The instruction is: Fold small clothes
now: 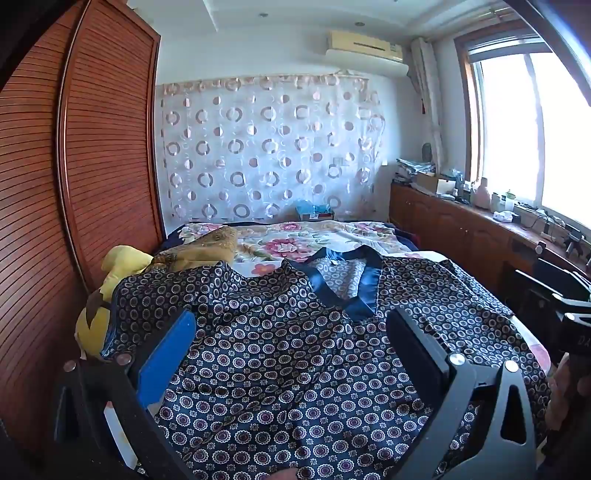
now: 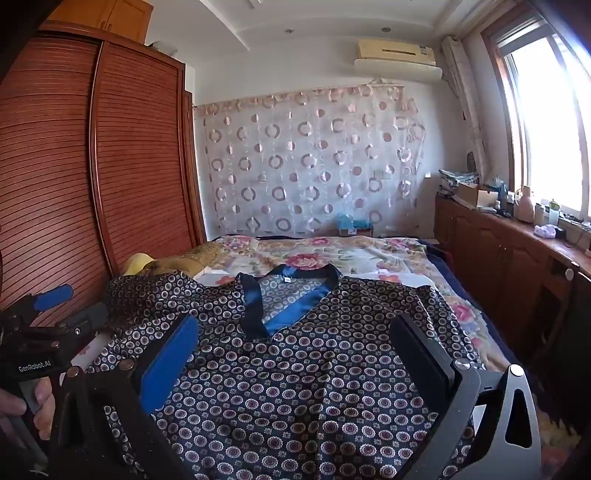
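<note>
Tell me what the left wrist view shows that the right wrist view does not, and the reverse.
Only the left wrist view shows the yellow plush toy's body beside the wardrobe and the right tongs' housing at its edge. Only the right wrist view shows the "GenRobot.AI" label and the cabinets above the wardrobe. Both show the patterned top spread flat, blue collar away, and open tongs.

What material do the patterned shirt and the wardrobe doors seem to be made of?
The patterned shirt looks like a thin satin or silk-like fabric: its plain blue collar band shines, and the cloth lies in soft wrinkles. The wardrobe doors look like reddish-brown varnished wood with fine horizontal slats; whether solid or veneer, I cannot tell.
</note>
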